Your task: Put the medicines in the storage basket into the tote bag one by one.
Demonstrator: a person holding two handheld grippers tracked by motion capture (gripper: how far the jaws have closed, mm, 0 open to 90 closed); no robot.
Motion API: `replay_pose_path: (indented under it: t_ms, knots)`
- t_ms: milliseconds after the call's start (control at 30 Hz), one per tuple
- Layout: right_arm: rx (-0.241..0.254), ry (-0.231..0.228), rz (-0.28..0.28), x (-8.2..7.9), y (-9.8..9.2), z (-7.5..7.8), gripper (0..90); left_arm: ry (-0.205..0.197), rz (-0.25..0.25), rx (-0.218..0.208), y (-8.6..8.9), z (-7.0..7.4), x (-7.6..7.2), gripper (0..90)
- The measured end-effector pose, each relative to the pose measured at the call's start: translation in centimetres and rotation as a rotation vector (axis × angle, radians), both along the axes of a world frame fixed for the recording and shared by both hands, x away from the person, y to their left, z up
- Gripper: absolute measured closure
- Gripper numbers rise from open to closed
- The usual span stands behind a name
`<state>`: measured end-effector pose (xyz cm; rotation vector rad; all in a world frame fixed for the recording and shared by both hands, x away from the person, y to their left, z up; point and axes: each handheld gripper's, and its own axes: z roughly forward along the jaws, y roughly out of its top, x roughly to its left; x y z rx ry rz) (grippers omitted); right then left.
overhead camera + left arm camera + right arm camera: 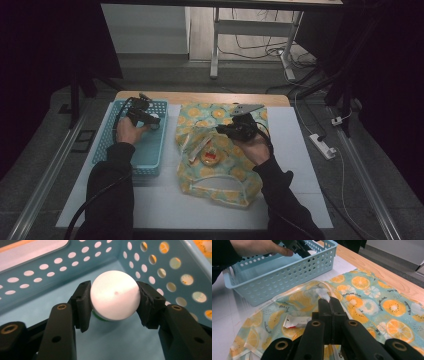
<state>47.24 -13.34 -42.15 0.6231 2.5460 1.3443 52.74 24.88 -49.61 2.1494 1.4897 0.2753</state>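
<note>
A white round-topped object with a green base point(114, 296) hangs just above the floor of the light blue perforated basket point(150, 155), near its far right corner. My left gripper point(113, 293) is shut on its sides; from above, the left gripper point(150, 119) sits over the basket's far end. A zip bag printed with orange slices point(235, 172) lies open on the white mat. My right gripper point(329, 300) is shut, pinching the pale rim of the bag's mouth point(322, 293) and holding it raised. Inside the bag lie a white sachet point(297, 321) and a round yellow and red item point(210, 156).
The white mat point(300, 165) covers a wooden table point(200, 97). The basket point(287, 275) stands just left of the bag. Behind the table are desk legs point(215, 45), floor cables and a power strip point(323, 145) on the right.
</note>
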Motion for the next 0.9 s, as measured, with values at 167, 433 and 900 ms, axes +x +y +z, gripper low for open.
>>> replay_pose_path:
  t_ms: [167,433,900]
  knots:
    - [0.0,0.001,0.001,0.0,0.0,0.0,90.0,0.0,0.012,0.0,-0.1,0.4,-0.2,49.9]
    - [0.008,0.01,0.003,0.0,0.0,-0.1,90.0,-0.017,0.005,-0.003,0.0,1.8,-1.1,50.0]
    - [0.004,0.011,0.007,0.1,0.0,-0.1,90.0,-0.076,-0.07,-0.056,-0.3,4.9,-3.3,50.1]
